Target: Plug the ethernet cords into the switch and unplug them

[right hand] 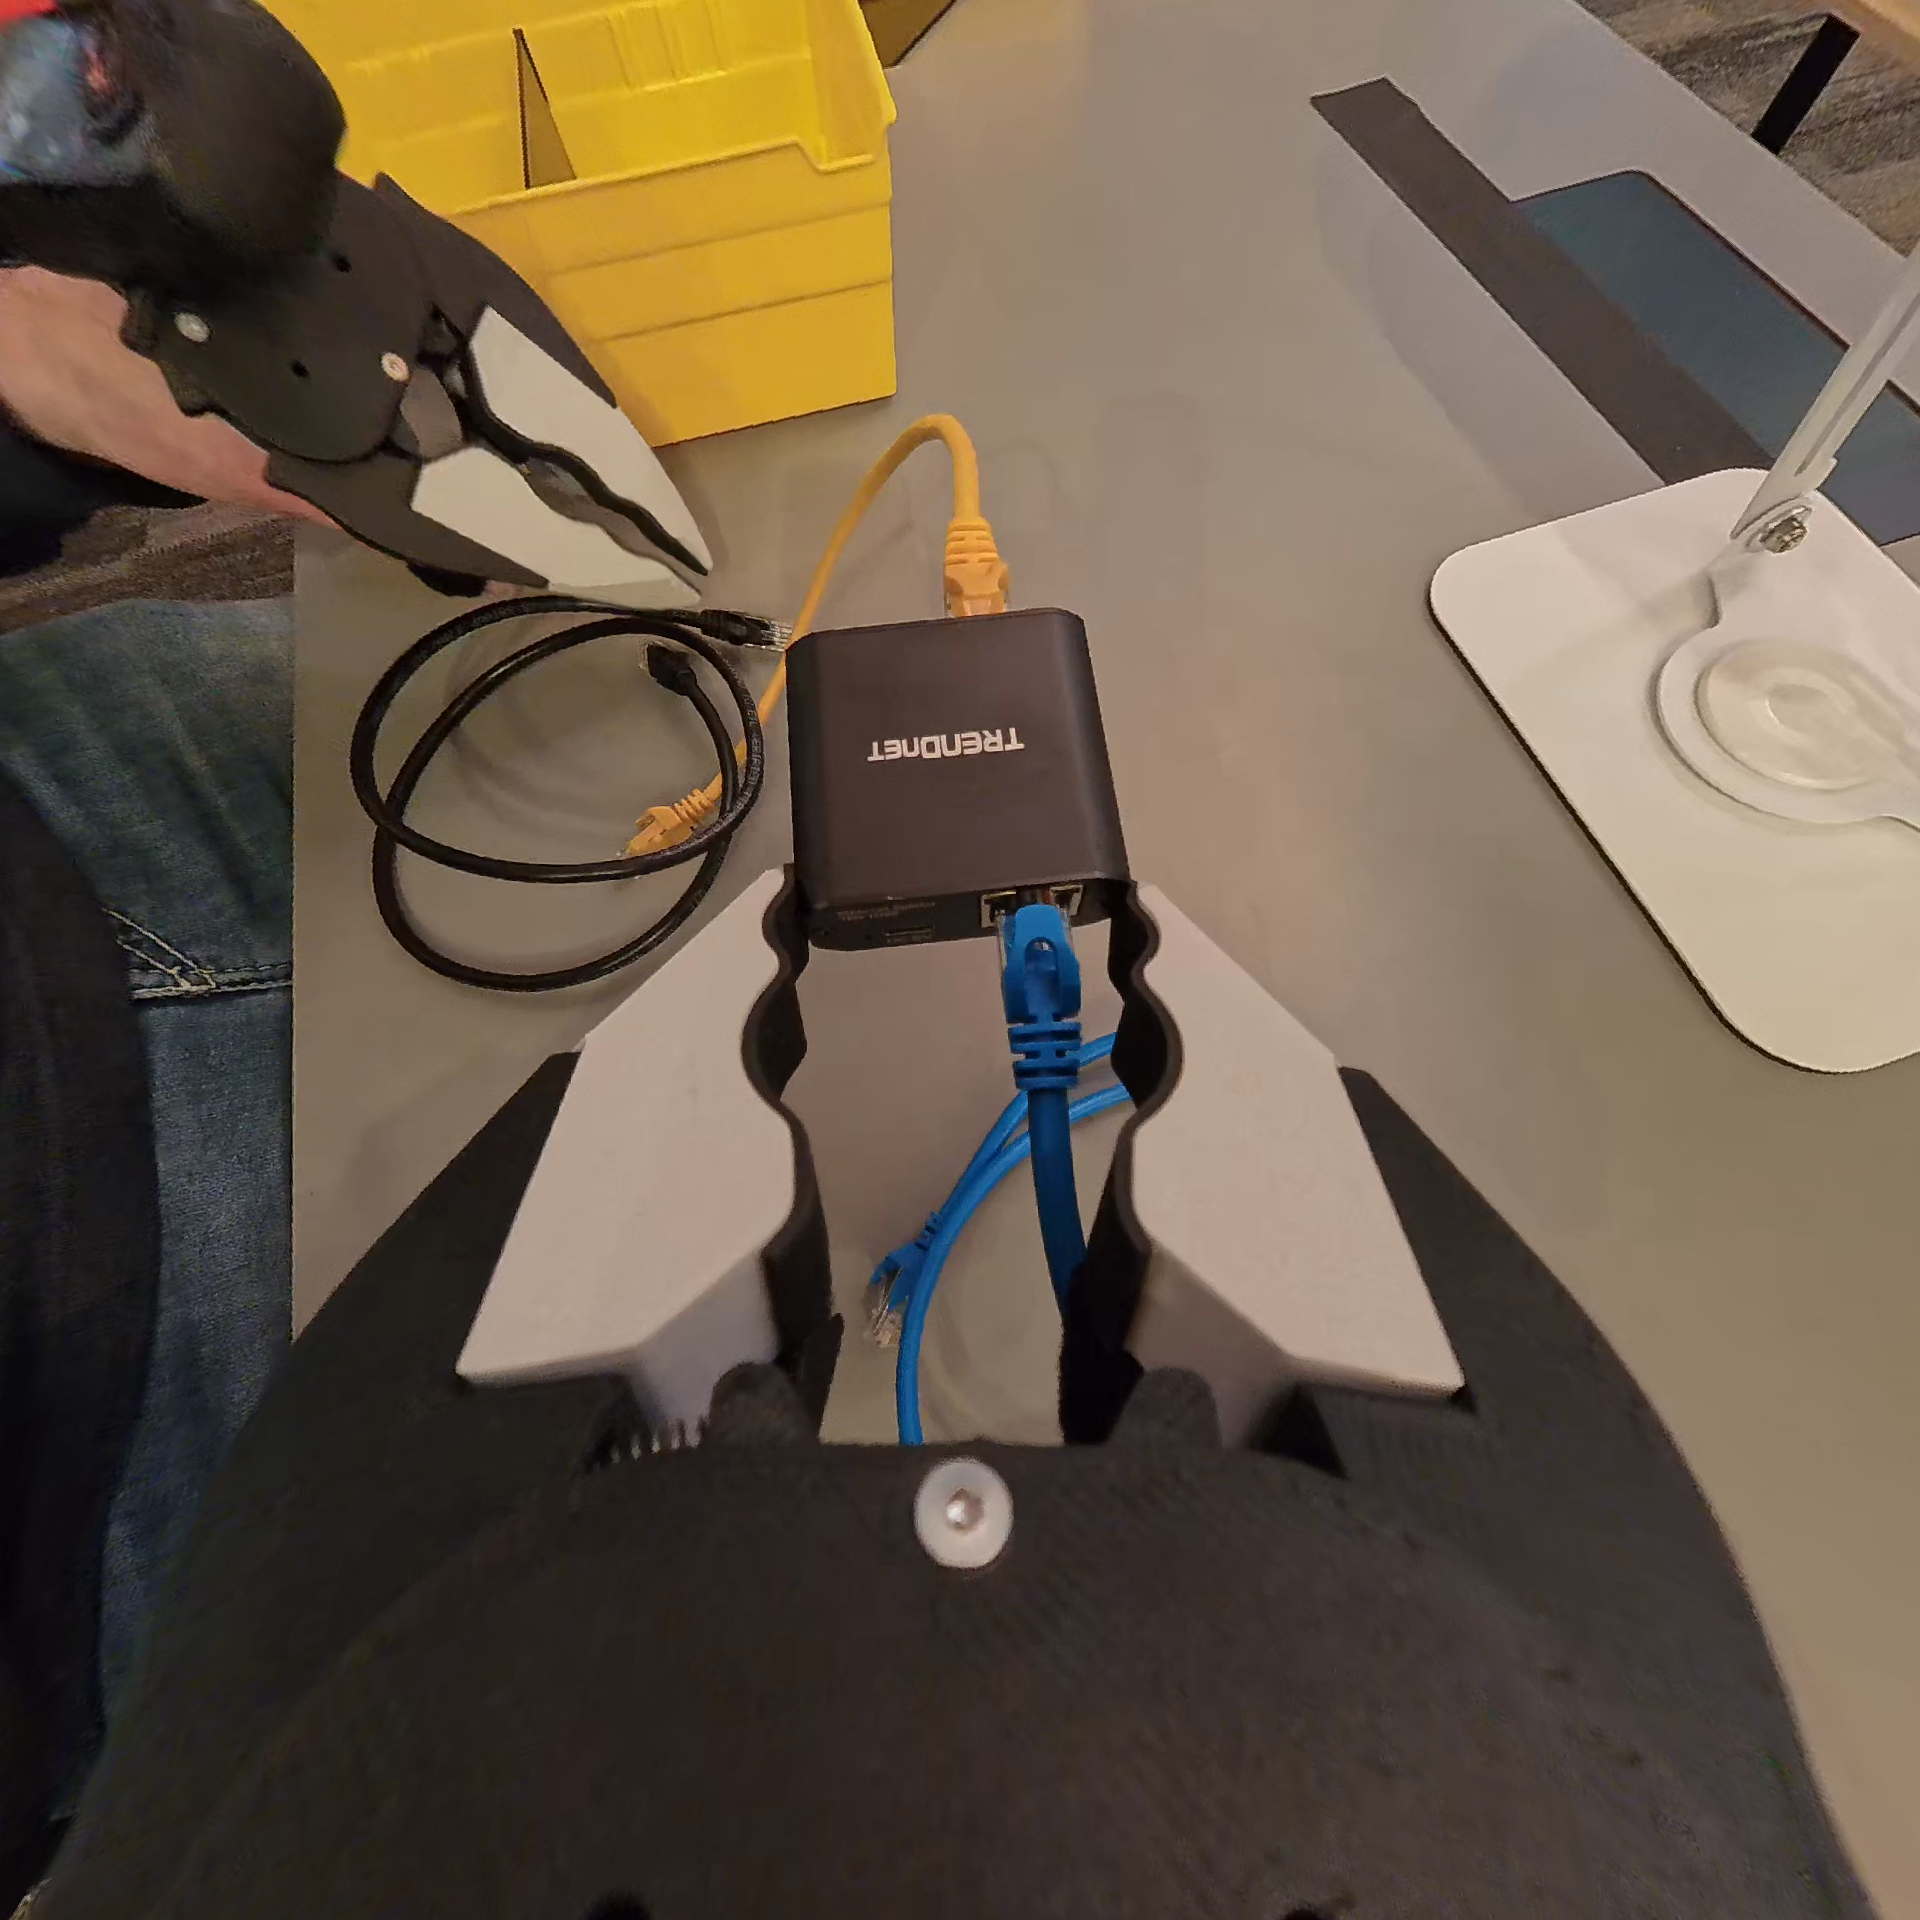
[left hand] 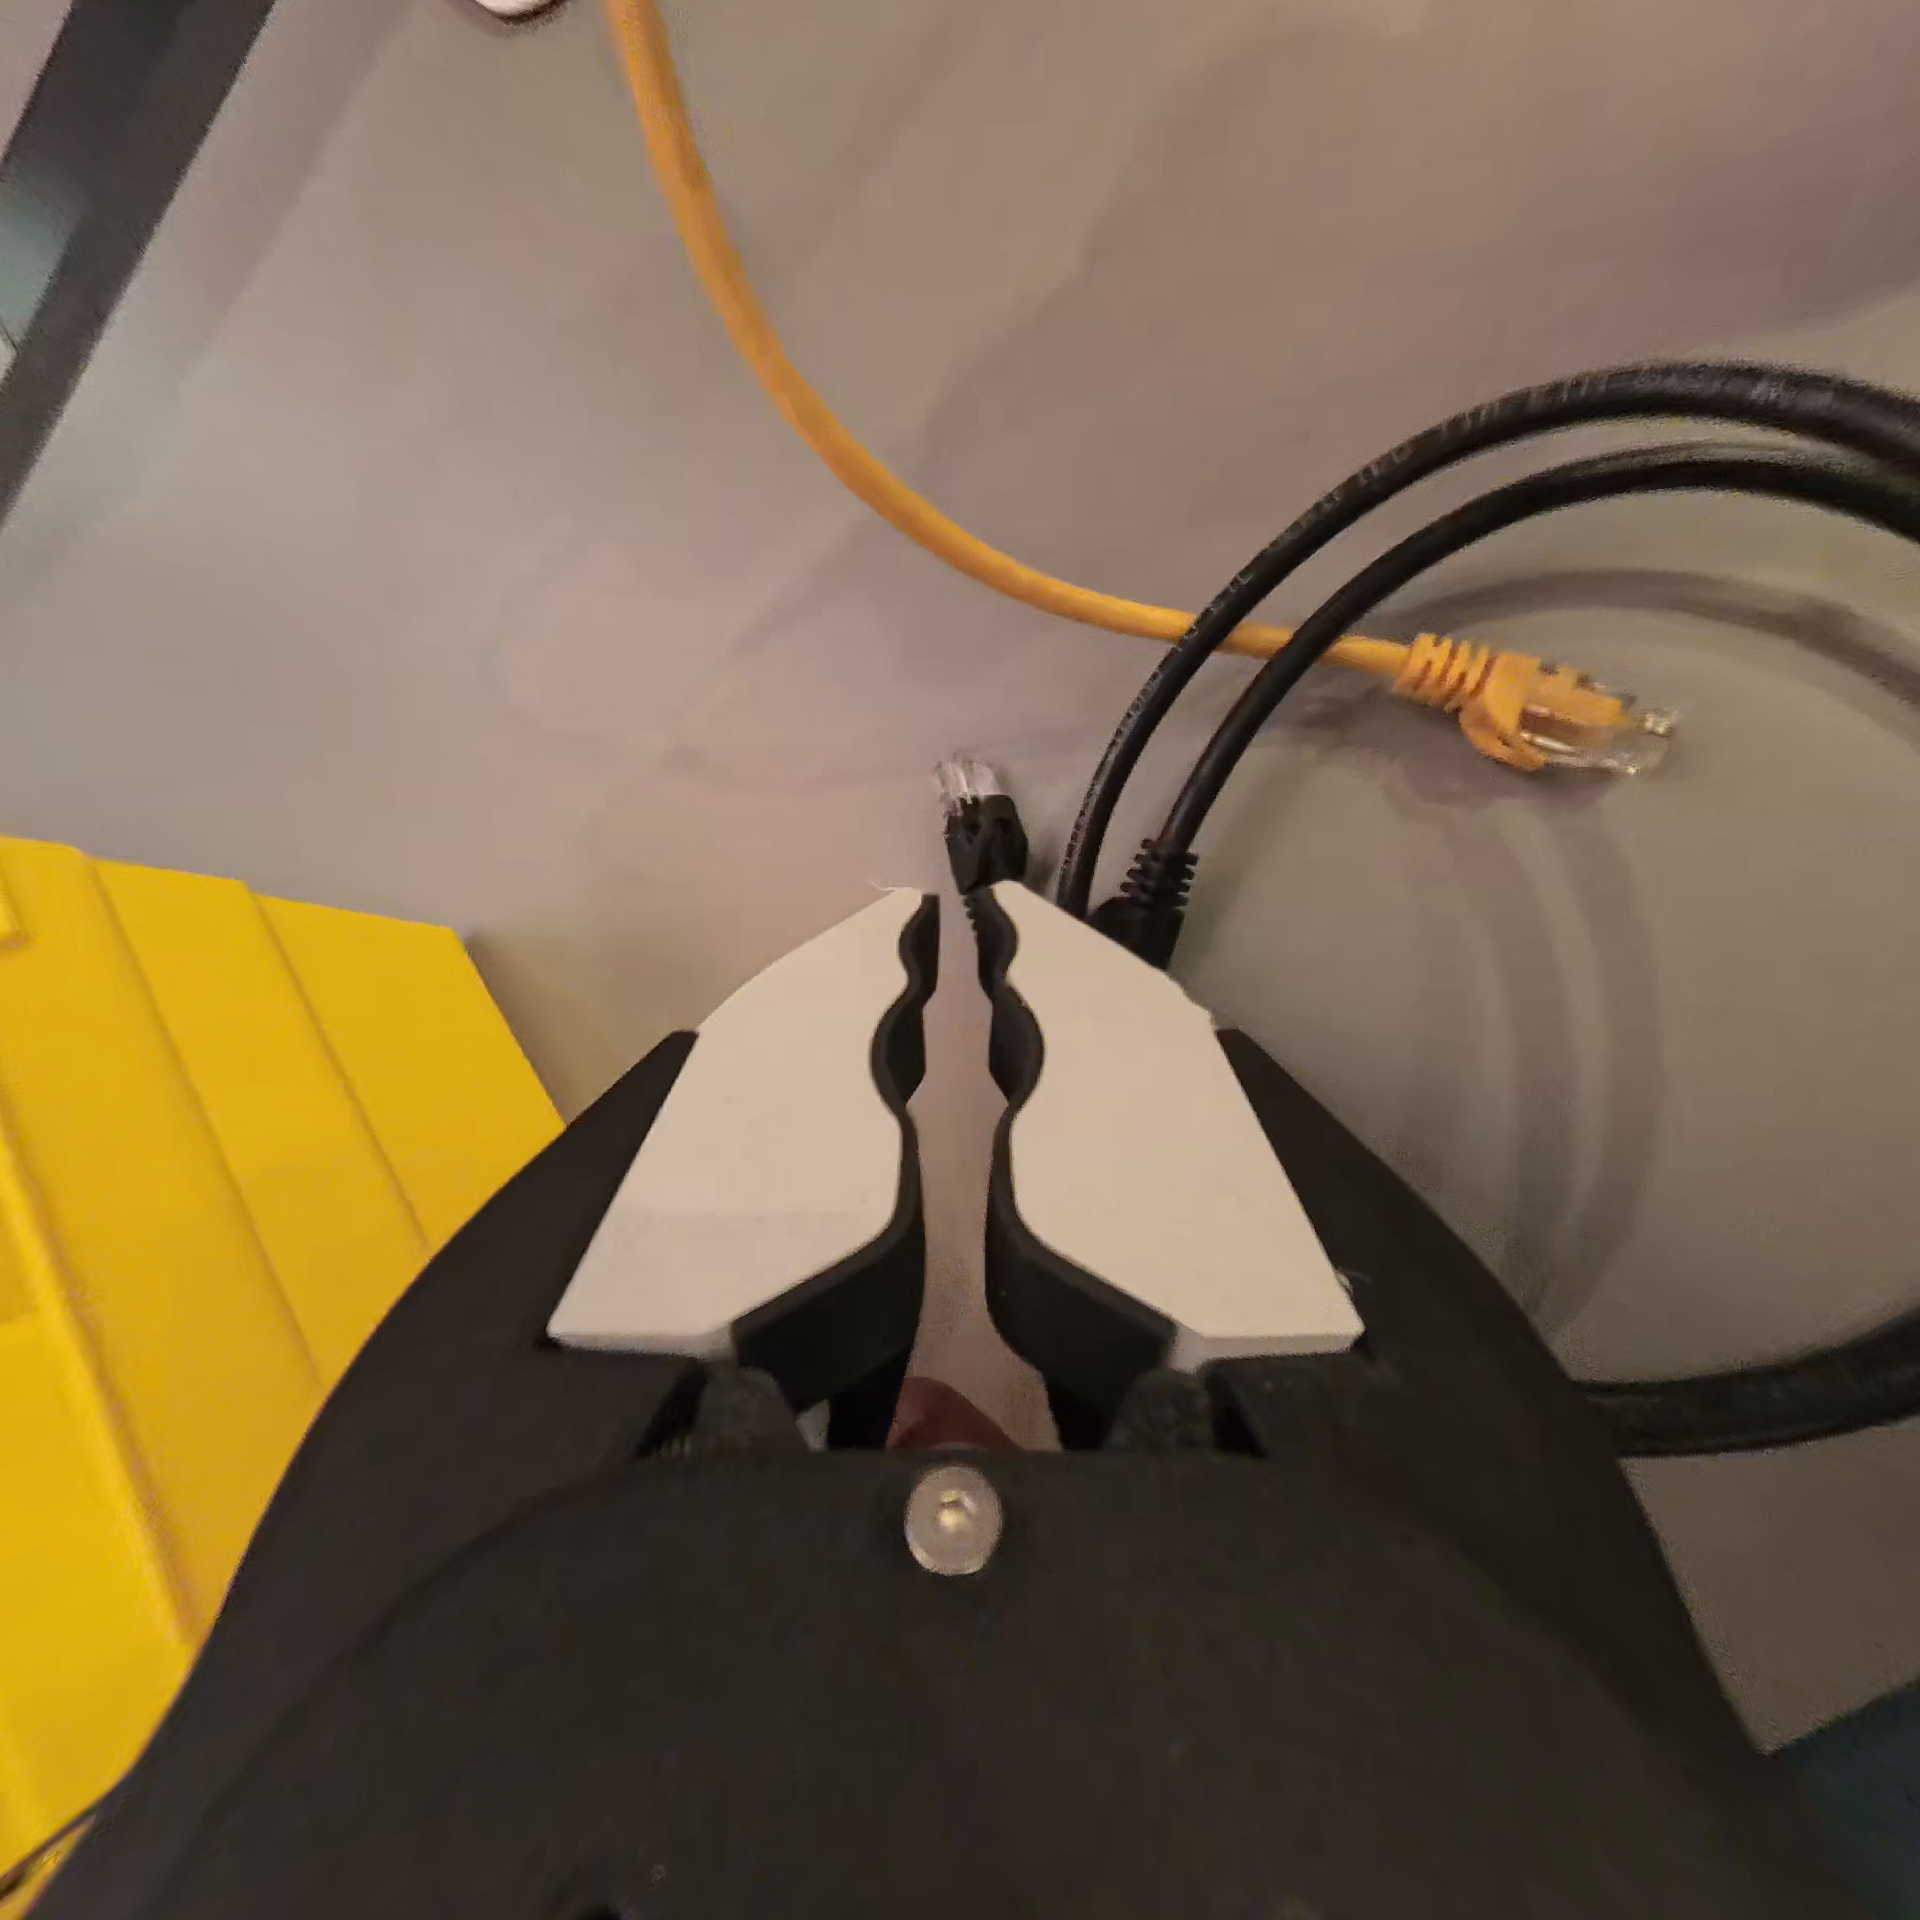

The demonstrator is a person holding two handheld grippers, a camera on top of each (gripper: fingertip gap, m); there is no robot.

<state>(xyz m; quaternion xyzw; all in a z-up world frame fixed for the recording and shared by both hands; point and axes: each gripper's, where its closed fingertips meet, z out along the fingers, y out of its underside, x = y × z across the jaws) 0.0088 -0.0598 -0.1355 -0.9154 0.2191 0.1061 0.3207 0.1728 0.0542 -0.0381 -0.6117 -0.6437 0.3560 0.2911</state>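
Ethernet cords lie limp beside the switch on the table — right gripper, jaws wide, brackets its blue-plugged end, left gripper hovers nearly closed, empty, over the black cord's plug — best pinched by its stiff boot

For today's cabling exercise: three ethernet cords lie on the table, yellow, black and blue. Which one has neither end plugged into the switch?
The black cord: both its plugs lie loose beside the switch, while the yellow cord and blue cord each have one end plugged in.
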